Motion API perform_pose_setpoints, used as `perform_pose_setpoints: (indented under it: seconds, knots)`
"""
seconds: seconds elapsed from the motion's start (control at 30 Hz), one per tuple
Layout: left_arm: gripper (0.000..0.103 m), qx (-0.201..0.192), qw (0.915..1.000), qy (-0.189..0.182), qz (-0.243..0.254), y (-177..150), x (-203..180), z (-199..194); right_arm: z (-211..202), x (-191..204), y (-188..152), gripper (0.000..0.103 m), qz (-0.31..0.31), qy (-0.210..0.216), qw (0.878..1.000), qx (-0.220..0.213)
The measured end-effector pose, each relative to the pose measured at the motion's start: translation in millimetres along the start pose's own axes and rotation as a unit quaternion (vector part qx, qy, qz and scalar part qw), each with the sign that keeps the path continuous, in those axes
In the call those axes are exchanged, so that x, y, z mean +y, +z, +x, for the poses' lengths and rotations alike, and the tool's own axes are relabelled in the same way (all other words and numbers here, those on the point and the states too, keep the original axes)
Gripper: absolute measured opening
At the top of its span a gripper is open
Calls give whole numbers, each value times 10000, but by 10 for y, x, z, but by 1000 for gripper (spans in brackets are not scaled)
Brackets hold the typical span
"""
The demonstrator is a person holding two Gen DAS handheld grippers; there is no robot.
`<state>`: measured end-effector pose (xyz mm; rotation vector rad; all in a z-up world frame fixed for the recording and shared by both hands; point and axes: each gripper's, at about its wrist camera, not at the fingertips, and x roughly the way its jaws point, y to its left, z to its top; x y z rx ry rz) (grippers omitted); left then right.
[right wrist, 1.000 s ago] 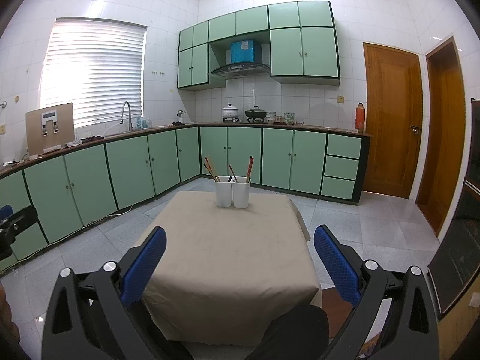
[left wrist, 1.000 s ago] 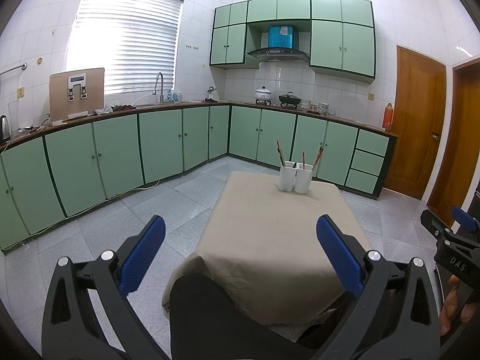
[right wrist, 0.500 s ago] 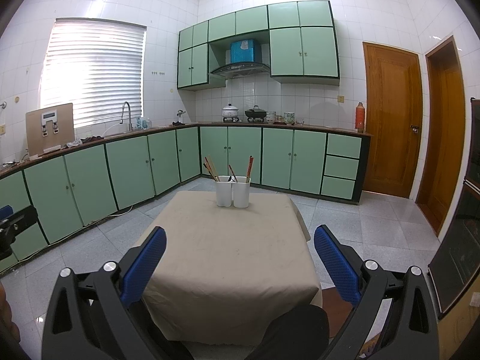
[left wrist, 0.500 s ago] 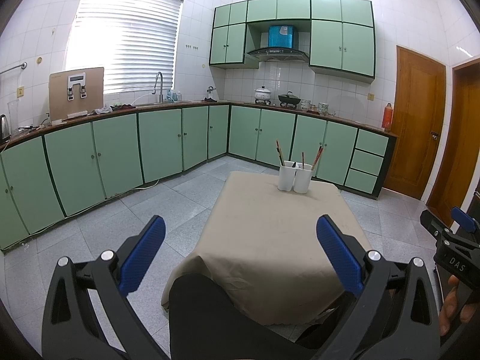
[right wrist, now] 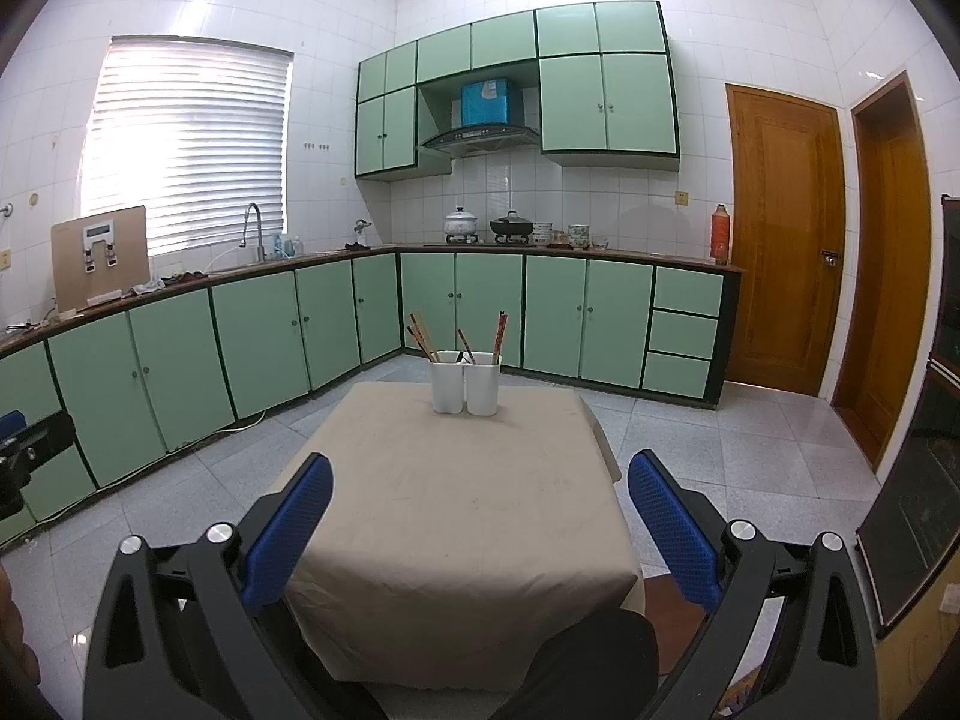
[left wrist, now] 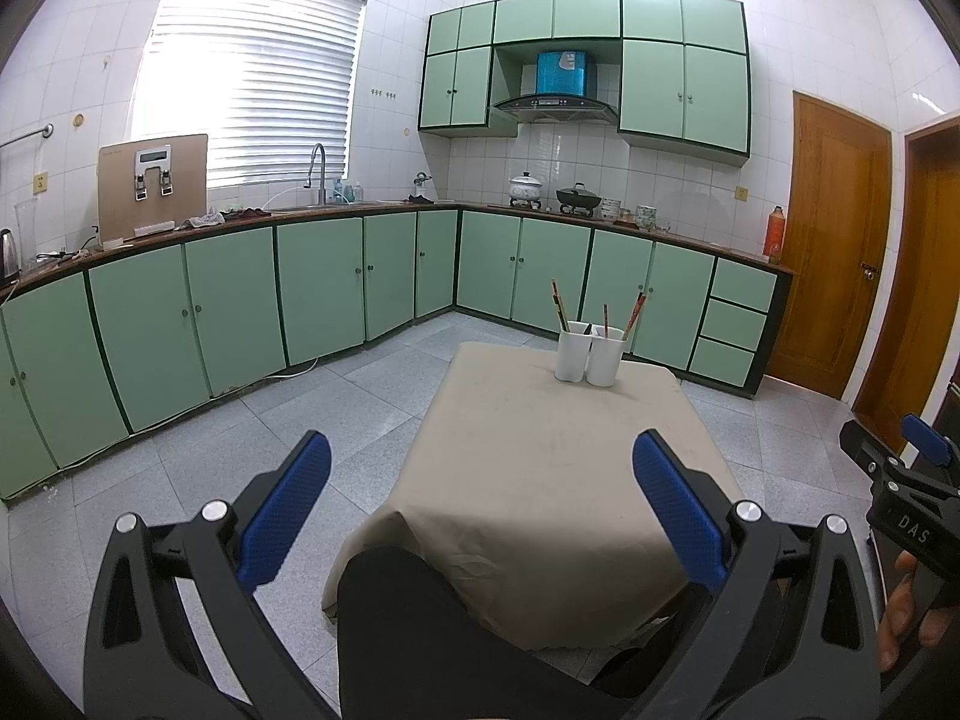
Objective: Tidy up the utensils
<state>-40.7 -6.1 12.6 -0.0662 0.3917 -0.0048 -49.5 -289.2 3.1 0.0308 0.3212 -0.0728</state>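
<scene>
Two white holder cups (left wrist: 587,353) (right wrist: 465,381) stand side by side at the far end of a small table under a beige cloth (left wrist: 558,468) (right wrist: 462,492). Several chopsticks (left wrist: 560,311) (right wrist: 422,333) lean out of the cups; a dark utensil tip shows between them. My left gripper (left wrist: 480,462) is open and empty, held back from the table's near edge. My right gripper (right wrist: 480,480) is open and empty too, over the near edge. In the left wrist view the right gripper (left wrist: 900,468) shows at the far right, with fingers of a hand (left wrist: 906,618) under it.
Green cabinets (left wrist: 240,306) and a worktop run along the left and back walls, with a sink tap (left wrist: 318,171), pots (left wrist: 579,197) and a red flask (left wrist: 775,231). Wooden doors (right wrist: 780,234) stand at right. A dark knee (left wrist: 420,618) lies below the table's near edge.
</scene>
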Motion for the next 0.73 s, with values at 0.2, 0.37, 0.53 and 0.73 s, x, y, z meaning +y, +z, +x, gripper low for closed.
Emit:
perform_pose_setpoints:
  seconds: [0.2, 0.37, 0.53, 0.73]
  knots:
    - [98, -6, 10000, -10, 0, -1, -33, -15, 0, 0, 0, 97, 1, 6, 10000, 1]
    - [98, -3, 10000, -25, -6, 4, -37, -22, 2, 1, -6, 97, 5, 3, 10000, 8]
    - [98, 6, 10000, -52, -26, 19, -43, -19, 4, 5, -7, 97, 1, -1, 10000, 9]
    - [98, -14, 10000, -46, -64, 47, -28, -27, 4, 1, -15, 97, 9, 10, 10000, 9]
